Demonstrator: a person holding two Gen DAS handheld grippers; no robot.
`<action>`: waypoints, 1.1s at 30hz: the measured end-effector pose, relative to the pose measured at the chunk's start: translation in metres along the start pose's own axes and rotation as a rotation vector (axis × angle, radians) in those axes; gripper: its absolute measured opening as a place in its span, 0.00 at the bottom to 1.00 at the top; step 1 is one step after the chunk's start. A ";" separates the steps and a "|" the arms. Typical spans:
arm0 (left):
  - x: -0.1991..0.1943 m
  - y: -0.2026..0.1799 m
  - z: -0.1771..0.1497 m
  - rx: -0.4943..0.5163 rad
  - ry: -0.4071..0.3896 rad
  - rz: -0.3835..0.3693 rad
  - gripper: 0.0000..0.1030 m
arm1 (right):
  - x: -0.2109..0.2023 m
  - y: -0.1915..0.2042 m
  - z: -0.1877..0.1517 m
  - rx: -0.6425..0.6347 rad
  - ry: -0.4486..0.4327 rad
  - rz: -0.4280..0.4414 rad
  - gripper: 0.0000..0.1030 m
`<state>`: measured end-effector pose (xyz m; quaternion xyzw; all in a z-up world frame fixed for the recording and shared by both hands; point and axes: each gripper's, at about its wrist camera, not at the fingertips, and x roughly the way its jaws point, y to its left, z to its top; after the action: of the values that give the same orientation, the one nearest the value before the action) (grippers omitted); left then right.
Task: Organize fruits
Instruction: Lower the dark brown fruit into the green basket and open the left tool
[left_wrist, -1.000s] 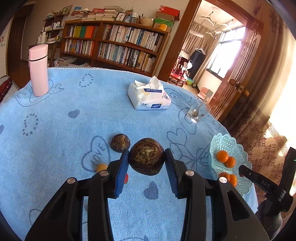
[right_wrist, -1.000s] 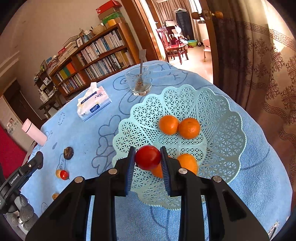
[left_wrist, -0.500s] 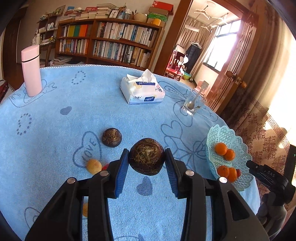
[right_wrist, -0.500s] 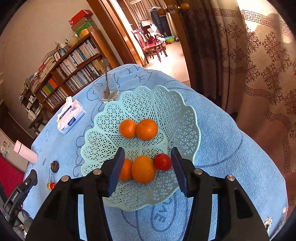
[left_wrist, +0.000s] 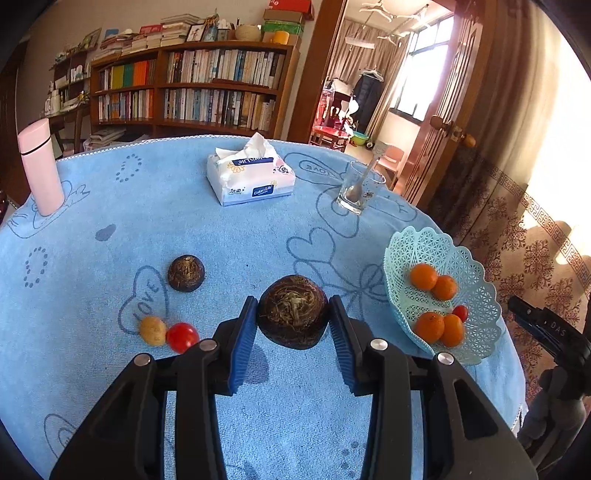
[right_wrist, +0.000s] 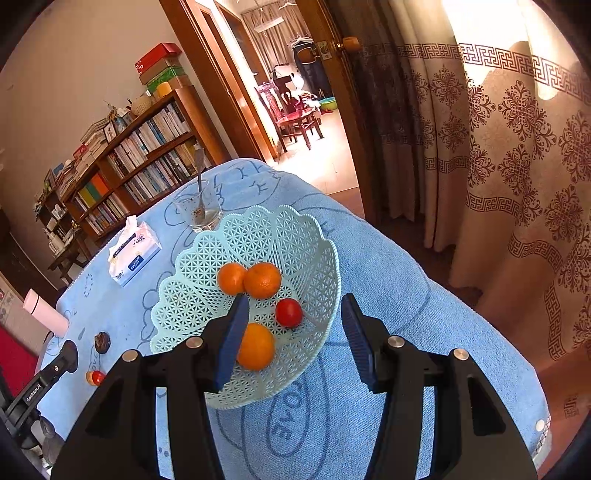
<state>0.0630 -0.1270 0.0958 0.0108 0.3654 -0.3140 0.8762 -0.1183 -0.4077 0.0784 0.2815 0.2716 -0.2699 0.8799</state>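
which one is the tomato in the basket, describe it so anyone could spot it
Find the pale green lattice basket at the edge of the blue tablecloth. Inside lie several fruits; the tomato sits alone near the right wall. It is the only red one, smaller and glossier than the oranges.

The left gripper (left_wrist: 293, 325) is clamping a large brown hairy fruit (left_wrist: 292, 311) above the blue tablecloth (left_wrist: 207, 236). A smaller brown fruit (left_wrist: 185, 273), yellow fruit (left_wrist: 152, 330) and red tomato (left_wrist: 181, 336) are lying left; the basket (left_wrist: 476, 280) is sitting right.
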 end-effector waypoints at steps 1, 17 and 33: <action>0.003 -0.007 0.001 0.010 0.007 -0.012 0.39 | -0.001 -0.002 0.000 0.002 -0.005 -0.001 0.52; 0.058 -0.101 0.018 0.109 0.089 -0.108 0.39 | -0.010 -0.035 -0.006 0.011 -0.047 0.000 0.52; 0.085 -0.161 0.022 0.181 0.086 -0.111 0.69 | -0.016 -0.061 -0.013 0.058 -0.044 0.032 0.52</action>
<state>0.0322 -0.3081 0.0905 0.0830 0.3729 -0.3931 0.8364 -0.1720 -0.4362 0.0582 0.3051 0.2398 -0.2698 0.8813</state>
